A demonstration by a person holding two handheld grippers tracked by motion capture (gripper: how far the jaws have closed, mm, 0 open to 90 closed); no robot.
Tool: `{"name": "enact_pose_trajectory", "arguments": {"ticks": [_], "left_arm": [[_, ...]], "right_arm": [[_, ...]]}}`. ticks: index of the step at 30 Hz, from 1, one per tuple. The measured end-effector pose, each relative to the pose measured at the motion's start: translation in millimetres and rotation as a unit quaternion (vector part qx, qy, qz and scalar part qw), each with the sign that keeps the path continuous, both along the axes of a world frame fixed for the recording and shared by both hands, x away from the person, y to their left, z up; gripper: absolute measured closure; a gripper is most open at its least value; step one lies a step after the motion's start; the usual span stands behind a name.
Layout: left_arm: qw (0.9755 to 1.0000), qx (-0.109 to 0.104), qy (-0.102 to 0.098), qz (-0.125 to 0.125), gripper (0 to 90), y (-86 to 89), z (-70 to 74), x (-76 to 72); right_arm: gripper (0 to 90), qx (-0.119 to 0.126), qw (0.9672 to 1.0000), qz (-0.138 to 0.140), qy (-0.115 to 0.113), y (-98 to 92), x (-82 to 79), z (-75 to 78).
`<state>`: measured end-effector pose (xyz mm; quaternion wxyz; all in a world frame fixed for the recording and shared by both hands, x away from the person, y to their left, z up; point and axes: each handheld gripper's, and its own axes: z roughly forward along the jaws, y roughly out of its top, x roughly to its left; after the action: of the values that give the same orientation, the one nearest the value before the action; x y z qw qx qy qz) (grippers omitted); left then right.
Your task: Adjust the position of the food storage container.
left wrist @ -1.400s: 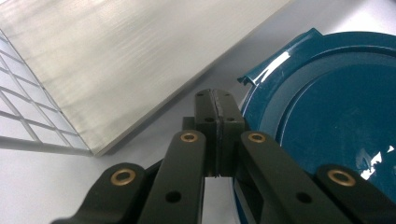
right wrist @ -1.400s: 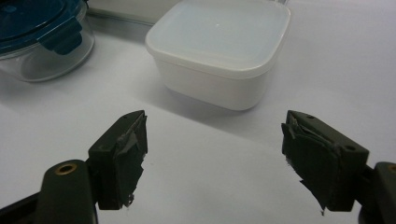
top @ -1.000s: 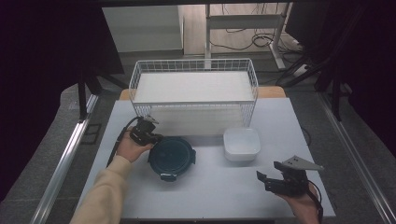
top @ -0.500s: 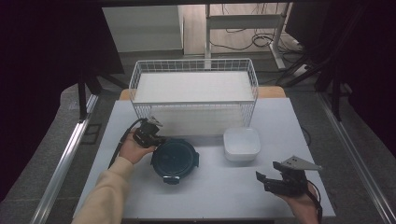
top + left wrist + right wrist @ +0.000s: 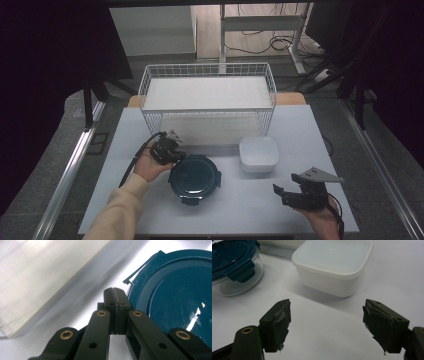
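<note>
A round glass container with a dark teal clip lid (image 5: pixel 195 178) (image 5: pixel 180 302) (image 5: pixel 233 262) sits on the white table (image 5: pixel 250 205), left of centre. My left gripper (image 5: pixel 176 156) (image 5: pixel 115 293) is shut, its jaws pressed together with nothing between them, right at the lid's upper left rim; whether it touches the rim I cannot tell. A square white lidded container (image 5: pixel 258 154) (image 5: pixel 334 265) stands to the right of the round one. My right gripper (image 5: pixel 281 194) (image 5: pixel 327 322) hovers open near the table's front right, a short way in front of the white container.
A large white wire basket (image 5: pixel 207 102) stands across the back of the table, just behind both containers. In the left gripper view its pale wall (image 5: pixel 37 277) rises close on the left. Dark floor and metal rails flank the table.
My left hand and gripper have slid to the right, closing in on the teal lid's rim. The right gripper has stayed where it was.
</note>
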<state>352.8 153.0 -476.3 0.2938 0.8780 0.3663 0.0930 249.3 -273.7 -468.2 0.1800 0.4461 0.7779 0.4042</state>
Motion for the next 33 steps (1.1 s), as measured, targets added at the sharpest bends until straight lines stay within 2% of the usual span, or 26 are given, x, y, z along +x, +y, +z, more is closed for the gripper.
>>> {"name": "enact_pose_trajectory", "arguments": {"ticks": [21,26,33], "left_arm": [[0.9994,0.010,0.010,-0.031,90.0,-23.0,2.8,-21.5],[0.9994,-0.002,0.012,-0.031,90.0,-29.6,2.1,-27.3],[0.9989,-0.021,0.030,-0.031,90.0,-26.6,0.4,-26.9]], "right_arm": [[22.1,-0.003,0.9999,0.009,0.006,4.6,0.7,-2.5],[22.2,-0.002,0.9999,0.011,0.008,6.2,1.2,-2.8],[22.3,-0.001,0.9999,0.012,0.009,6.1,1.3,-2.3]]}}
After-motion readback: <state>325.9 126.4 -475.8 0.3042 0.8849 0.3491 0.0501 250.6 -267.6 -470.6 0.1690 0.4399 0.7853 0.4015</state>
